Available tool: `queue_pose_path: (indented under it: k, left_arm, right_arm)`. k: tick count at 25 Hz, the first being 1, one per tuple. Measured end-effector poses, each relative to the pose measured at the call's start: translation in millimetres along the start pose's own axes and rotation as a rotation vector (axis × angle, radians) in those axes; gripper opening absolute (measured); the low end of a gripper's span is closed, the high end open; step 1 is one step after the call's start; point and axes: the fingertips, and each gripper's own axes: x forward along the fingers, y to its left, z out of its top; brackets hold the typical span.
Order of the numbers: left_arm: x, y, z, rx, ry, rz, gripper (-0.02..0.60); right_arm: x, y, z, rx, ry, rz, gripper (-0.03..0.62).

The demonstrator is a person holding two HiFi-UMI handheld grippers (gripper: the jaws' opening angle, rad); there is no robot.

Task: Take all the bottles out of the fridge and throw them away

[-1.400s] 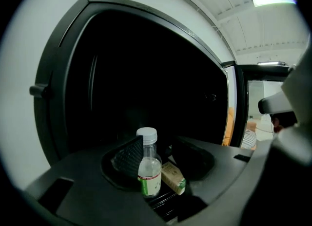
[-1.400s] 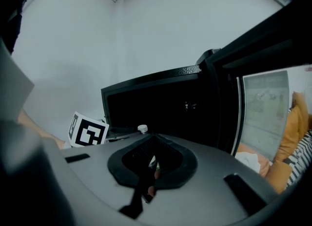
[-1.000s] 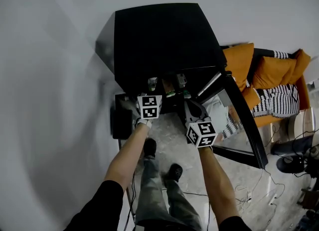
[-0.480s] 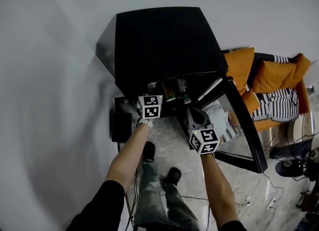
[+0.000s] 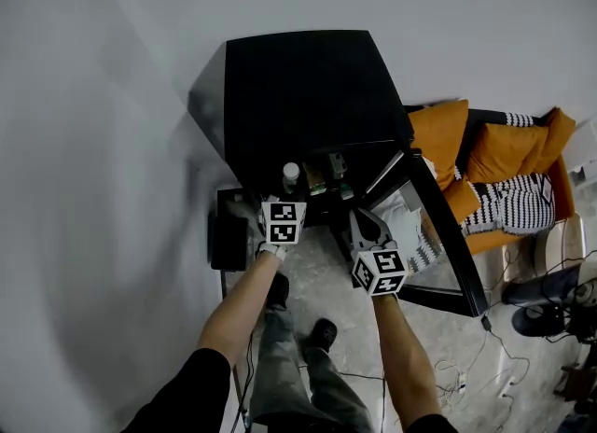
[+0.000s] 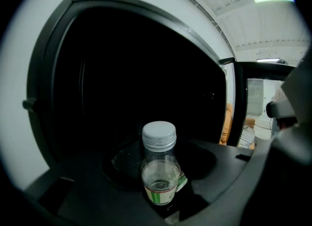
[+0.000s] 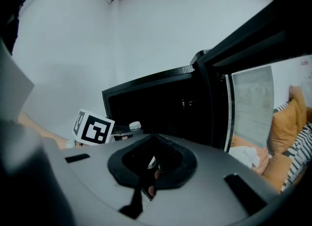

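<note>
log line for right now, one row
left tongs: shut on bottle | right tongs: shut, empty | fridge: door open, more bottles inside

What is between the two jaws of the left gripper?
A clear bottle with a pale screw cap, clamped by the left gripper; the left gripper view shows it.

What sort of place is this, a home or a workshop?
Probably a living room, maybe a staged one: a black fridge with its glass door open, a sofa with orange and striped cushions beside it, and loose cables across the floor.
</note>
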Motion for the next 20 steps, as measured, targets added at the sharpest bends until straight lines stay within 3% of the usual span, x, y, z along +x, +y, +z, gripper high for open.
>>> queue_pose_path:
  k: [12,20]
  left_arm:
    - [-131,-70,58,0.029,-0.043,-0.089,0.201]
    - [-227,-87,111,0.014,-0.068,-0.076,0.201]
  right_arm:
    - [-73,19,60,0.003,-0.072,0.053,0.002]
    - [-127,39,117,-0.007,-0.120,0.088,0.002]
